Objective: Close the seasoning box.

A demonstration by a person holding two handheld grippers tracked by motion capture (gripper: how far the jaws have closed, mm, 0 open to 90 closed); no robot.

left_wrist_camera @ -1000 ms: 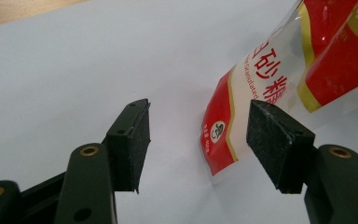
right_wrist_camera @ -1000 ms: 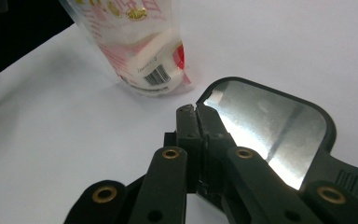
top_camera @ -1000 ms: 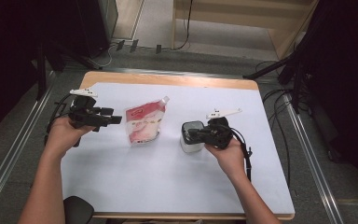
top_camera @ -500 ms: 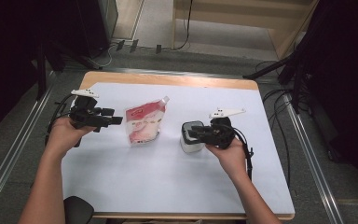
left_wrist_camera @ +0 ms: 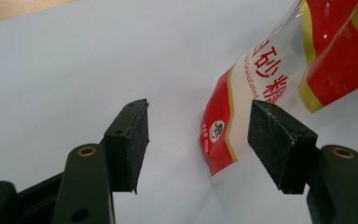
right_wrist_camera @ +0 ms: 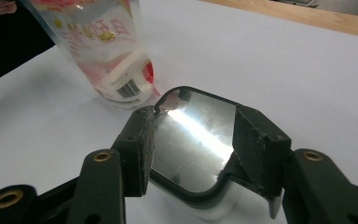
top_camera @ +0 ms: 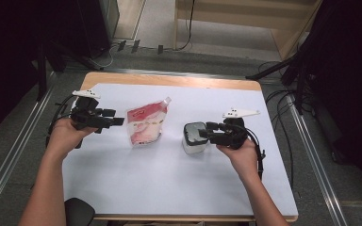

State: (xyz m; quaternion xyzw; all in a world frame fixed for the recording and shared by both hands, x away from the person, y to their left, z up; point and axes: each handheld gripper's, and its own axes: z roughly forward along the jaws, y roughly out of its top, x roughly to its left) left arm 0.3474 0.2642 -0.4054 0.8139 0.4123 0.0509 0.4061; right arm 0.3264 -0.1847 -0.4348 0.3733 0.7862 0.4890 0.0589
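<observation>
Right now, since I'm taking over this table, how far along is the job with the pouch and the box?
Nothing looks finished: the pouch lies flat and the box has its lid on. In hand: the right gripper has just been opening its jaws, which straddle the box lid without clamping it. The left gripper waits open at the pouch's corner. Left: gripping both, and probably opening and filling.

Lidded clear container (top_camera: 194,137) upright, red-white pouch (top_camera: 145,124) flat beside

Red-and-white pouch (top_camera: 144,125) with gold trim, red characters and a clear window; white container (top_camera: 194,138) with black-rimmed, mirror-silver lid; black grippers (top_camera: 104,120) (top_camera: 205,134); white sheet (top_camera: 169,179) over tan wooden table (top_camera: 169,80).
</observation>
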